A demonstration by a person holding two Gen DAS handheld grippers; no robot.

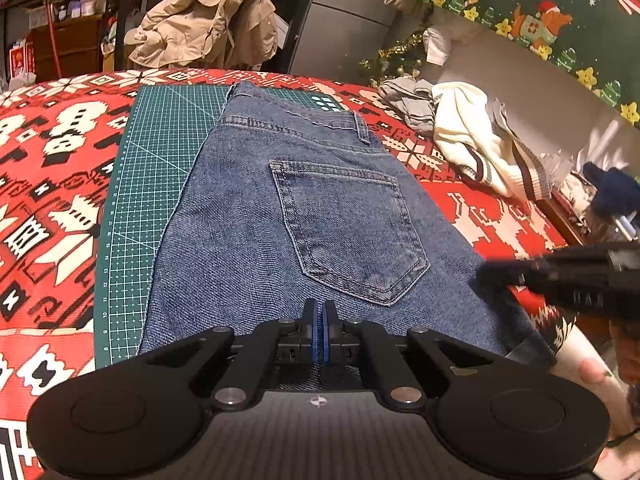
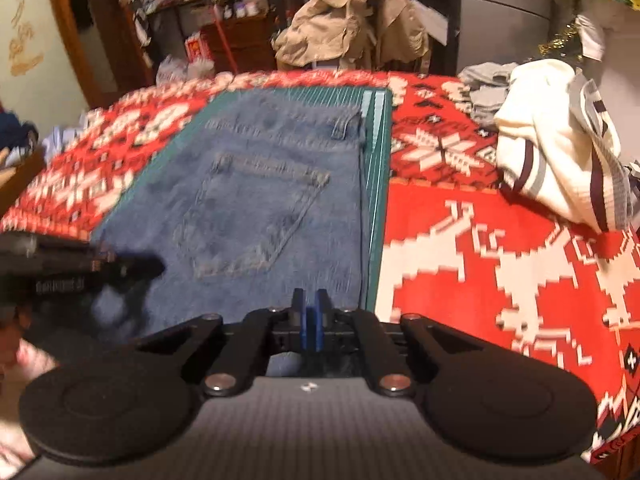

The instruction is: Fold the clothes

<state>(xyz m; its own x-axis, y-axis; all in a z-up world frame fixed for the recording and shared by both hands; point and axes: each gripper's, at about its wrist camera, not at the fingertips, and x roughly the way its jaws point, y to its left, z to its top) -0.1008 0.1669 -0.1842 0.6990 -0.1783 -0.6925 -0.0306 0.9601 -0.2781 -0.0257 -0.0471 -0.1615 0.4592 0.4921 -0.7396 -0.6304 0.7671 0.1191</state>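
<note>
Blue jeans point(image 1: 280, 220) lie flat, back pocket up, on a green cutting mat point(image 1: 160, 160), waistband at the far end. My left gripper point(image 1: 320, 308) rests on the denim just below the pocket, its blue pads pressed together on a pinch of fabric. My right gripper point(image 1: 492, 272) comes in from the right at the jeans' right edge. In the blurred right wrist view, the right gripper point(image 2: 308, 300) is shut on the jeans point(image 2: 260, 200) near their right edge, beside the mat point(image 2: 378, 200). The left gripper point(image 2: 154, 266) shows at the left over the denim.
A red and white patterned cloth point(image 1: 60, 140) covers the table. A cream sweater point(image 2: 560, 152) and a grey garment point(image 1: 408, 100) are heaped at the right. A beige coat point(image 1: 208, 20) hangs behind the table's far edge, in front of cluttered shelves.
</note>
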